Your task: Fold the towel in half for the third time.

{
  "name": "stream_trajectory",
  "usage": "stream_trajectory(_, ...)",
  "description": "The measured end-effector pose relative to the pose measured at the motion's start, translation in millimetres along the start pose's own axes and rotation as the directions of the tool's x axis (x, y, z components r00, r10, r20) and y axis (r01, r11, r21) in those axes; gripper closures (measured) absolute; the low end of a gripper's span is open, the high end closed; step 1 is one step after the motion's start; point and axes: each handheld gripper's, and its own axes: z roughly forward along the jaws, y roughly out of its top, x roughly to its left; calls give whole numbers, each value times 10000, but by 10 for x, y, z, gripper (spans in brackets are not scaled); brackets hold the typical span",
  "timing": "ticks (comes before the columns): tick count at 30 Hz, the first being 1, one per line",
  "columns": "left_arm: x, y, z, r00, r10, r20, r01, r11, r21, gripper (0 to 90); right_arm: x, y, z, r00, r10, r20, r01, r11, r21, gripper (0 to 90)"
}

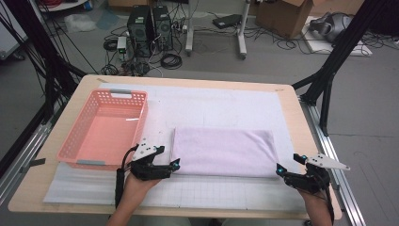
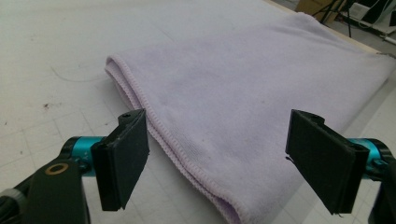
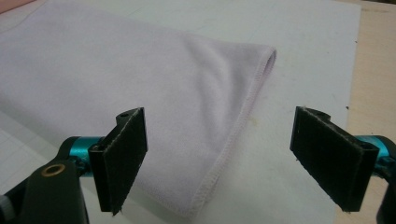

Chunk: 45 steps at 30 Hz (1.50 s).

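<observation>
Where cables (image 1: 141, 52) sprawl, table (image 1: 301, 122) stands.

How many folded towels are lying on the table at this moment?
1. The lilac towel lies folded on the white mat, right of the pink basket, between the left gripper and the right gripper. The basket looks empty.

Soft, matt lilac cloth towel (image 1: 223, 151) with stitched hems; perforated pink plastic basket (image 1: 106, 128); pale wooden table (image 1: 291, 101).
</observation>
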Motion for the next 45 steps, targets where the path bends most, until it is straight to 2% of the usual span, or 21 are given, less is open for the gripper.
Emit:
stream_trajectory(5, 4, -37, 21, 9998, -165, -140, 171, 9987, 490, 243, 17, 2, 30, 9997, 17, -236, -17, 10000, 31, 178)
stream_trajectory(9, 32, -54, 51, 9980, -403, -489, 439, 9961, 760, 228, 21, 8, 60, 9981, 169, -599, -169, 9999, 4, 177)
stream_trajectory(12, 50, -65, 66, 9972, -522, -533, 571, 9938, 956, 228, 38, 12, 82, 9964, 260, -811, -254, 9996, 86, 177)
stream_trajectory(15, 45, -76, 90, 9964, -616, -580, 680, 9909, 1165, 236, 56, 23, 113, 9961, 137, -871, -128, 9999, 107, 177)
stream_trajectory(19, 39, -94, 108, 9953, -772, -590, 853, 9851, 1492, 313, 96, 43, 142, 9956, 186, -920, -180, 9998, 74, 177)
stream_trajectory(23, 30, -123, 146, 9962, -810, -325, 858, 9773, 1936, 411, 119, 59, 154, 9949, 148, -994, -144, 9999, 52, 177)
stream_trajectory(29, -4, -131, 156, 9973, -589, -444, 665, 9784, 1958, 471, 148, 92, 192, 9936, 145, -1119, -145, 9999, 8, 177)
stream_trajectory(32, -65, -134, 169, 9992, -301, -275, 351, 9776, 2074, 554, 188, 136, 226, 9927, 22, -1207, -27, 10000, -36, 177)
stream_trajectory(33, -79, -134, 175, 9992, -203, -344, 271, 9776, 2087, 566, 206, 160, 245, 9921, 4, -1252, -13, 10000, -69, 177)
stream_trajectory(38, -99, -121, 195, 9974, -413, -586, 531, 9750, 2157, 623, 225, 241, 328, 9882, 71, -1528, -112, 9996, -261, 178)
stream_trajectory(41, -98, -110, 207, 9929, -937, -734, 1074, 9710, 2135, 673, 238, 284, 396, 9858, 155, -1674, -196, 9996, -224, 184)
stream_trajectory(43, -99, -108, 220, 9919, -1166, -511, 1250, 9683, 2164, 739, 260, 317, 453, 9845, 145, -1750, -203, 9993, -313, 184)
stream_trajectory(44, -115, -107, 225, 9919, -1133, -579, 1233, 9688, 2152, 793, 276, 341, 494, 9840, 83, -1779, -140, 9994, -304, 185)
stream_trajectory(45, -122, -106, 227, 9927, -1047, -596, 1152, 9697, 2156, 798, 299, 364, 527, 9838, 99, -1791, -145, 9996, -247, 185)
